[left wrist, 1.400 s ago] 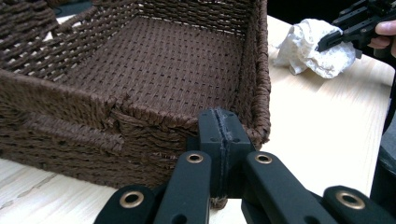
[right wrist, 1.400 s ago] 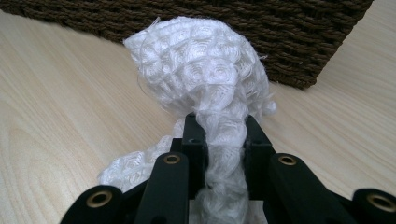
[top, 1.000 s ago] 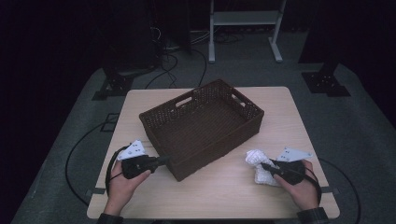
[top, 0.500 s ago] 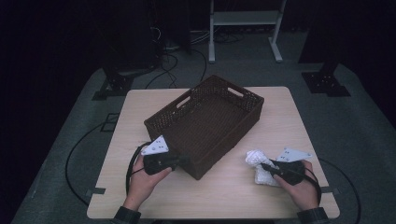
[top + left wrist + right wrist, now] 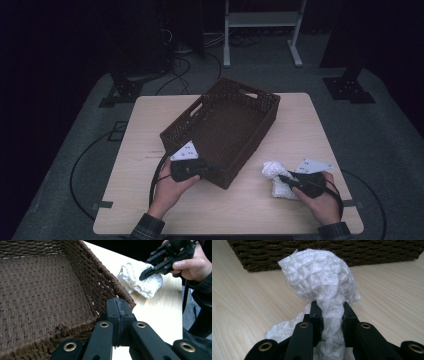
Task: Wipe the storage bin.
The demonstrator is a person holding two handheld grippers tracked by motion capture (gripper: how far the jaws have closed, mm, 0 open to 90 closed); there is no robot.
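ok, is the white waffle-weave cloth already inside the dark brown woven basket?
No, the white waffle-weave cloth lies on the light wooden table beside the dark brown woven basket, pinched in the right gripper.

A light wooden table [image 5: 150, 120] stands on grey carpet [image 5: 390, 130] strewn with black cables [image 5: 82, 160], a white metal stand [image 5: 260, 20] behind in darkness.

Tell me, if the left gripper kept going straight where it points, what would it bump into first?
Probably the brown woven basket. The left gripper is shut, its tips right at the basket's near corner rim, pointing across it. Depth is unclear, so it might graze over the rim instead.
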